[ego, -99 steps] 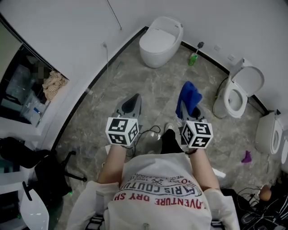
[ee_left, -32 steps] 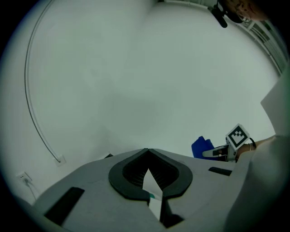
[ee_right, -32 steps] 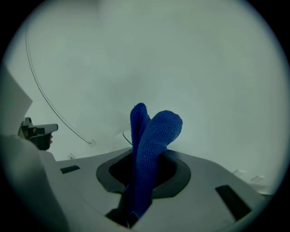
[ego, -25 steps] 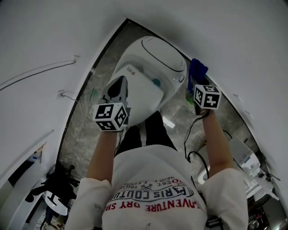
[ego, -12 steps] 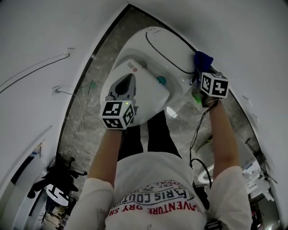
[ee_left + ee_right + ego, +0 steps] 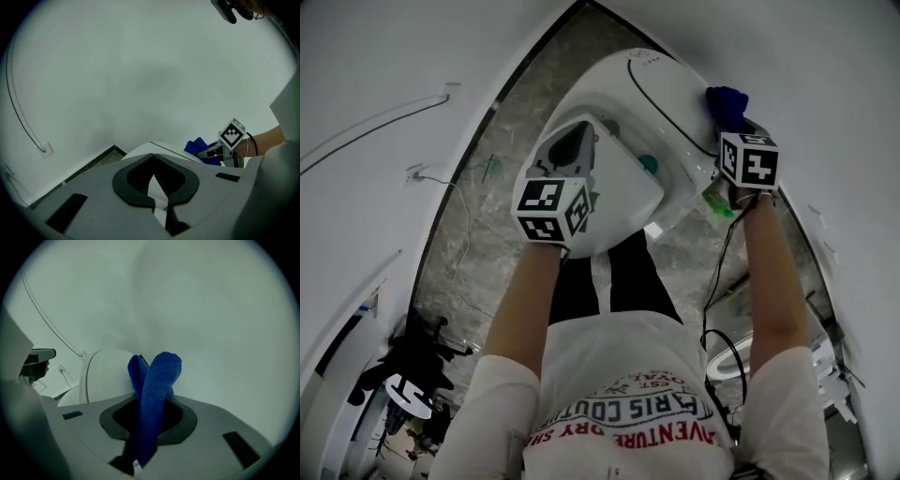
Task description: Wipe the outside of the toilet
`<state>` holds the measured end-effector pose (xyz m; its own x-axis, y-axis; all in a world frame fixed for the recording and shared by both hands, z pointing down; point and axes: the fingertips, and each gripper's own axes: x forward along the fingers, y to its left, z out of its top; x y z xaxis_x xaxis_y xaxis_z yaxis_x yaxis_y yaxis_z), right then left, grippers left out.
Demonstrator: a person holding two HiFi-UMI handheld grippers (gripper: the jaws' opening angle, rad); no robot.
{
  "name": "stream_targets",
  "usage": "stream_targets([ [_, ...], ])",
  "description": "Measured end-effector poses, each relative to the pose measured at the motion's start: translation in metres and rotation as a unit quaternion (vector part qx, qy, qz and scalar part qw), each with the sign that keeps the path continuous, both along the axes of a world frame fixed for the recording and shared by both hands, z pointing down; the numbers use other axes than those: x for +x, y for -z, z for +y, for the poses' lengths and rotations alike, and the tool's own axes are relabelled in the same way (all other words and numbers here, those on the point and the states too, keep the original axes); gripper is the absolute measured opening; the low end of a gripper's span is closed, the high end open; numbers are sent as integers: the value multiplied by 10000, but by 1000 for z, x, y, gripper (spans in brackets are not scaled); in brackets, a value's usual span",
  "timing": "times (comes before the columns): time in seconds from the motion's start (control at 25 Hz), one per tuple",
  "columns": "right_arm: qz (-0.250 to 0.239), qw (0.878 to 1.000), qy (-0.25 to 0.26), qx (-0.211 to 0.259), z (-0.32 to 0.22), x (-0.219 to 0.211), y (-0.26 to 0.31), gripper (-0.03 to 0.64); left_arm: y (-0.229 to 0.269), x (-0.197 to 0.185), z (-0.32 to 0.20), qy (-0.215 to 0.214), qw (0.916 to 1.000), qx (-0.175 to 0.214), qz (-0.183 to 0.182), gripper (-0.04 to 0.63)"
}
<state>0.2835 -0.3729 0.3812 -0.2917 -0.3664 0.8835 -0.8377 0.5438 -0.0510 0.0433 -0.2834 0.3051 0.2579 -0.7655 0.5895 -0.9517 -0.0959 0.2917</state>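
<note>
While it fills the upper middle of the head view, the white toilet [image 6: 647, 103] shows a smooth, glossy shell and a shut oval lid. At its upper right edge sits a blue cloth [image 6: 727, 99], clamped between the jaws of the right gripper [image 6: 733, 124]. Left of centre, the left gripper [image 6: 567, 150] hangs over the toilet's front, jaws together on nothing. Grey marbled floor [image 6: 478, 253] runs down the left, meeting the pale wall [image 6: 384, 56] along a dark skirting line.

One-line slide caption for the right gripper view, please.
Right gripper shut on a blue cloth, held beside the white toilet near a plain wall.
</note>
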Motion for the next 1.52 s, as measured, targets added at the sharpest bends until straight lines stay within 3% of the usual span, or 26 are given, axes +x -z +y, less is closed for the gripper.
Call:
stream_targets([
  [0.32,563,9931,985,309,-22,-51,1,75,-25,-29,-1,108,9997,62,215,6],
  [0.48,581,9850,1540,508,-32,-85,5,75,-41,-42,11,63,9996,67,249,6],
  [0.92,768,9672,2395,350,-57,-154,0,75,-71,-81,22,85,9993,131,348,6],
  [1.08,970,9510,2920,313,-58,-181,-1,75,-78,-96,22,148,9990,190,383,6],
  [1.52,1593,8837,4387,-354,-46,-283,-41,75,-110,-156,59,599,9963,72,607,6],
])
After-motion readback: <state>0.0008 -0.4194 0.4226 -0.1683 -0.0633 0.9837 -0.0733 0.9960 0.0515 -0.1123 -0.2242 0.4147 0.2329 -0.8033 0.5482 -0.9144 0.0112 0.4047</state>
